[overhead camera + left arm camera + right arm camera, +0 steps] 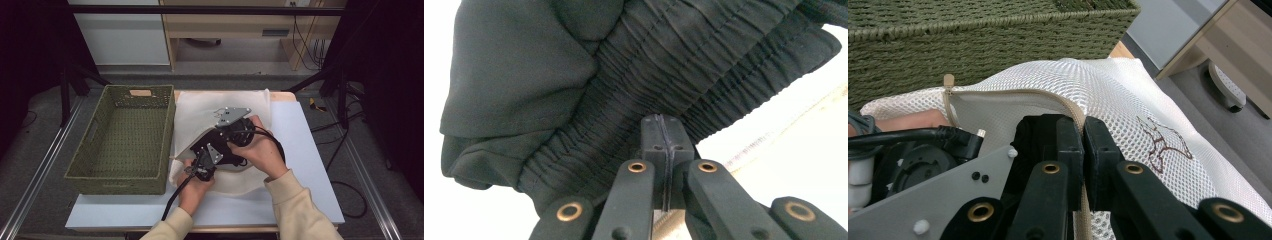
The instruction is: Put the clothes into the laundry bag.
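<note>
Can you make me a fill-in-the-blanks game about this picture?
1. The woven basket is ____ in colour.
2. The right gripper is shut on the tan edge of the white ____ bag.
3. The left gripper is shut on a ____ garment.

Missing words: green; mesh; black

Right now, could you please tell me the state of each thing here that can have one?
Mesh laundry bag: lying on the table, mouth held open.
Black garment: bunched, elastic band pinched.
Green basket: upright, empty.
Left gripper: shut on the black garment.
Right gripper: shut on the bag's zip edge.
</note>
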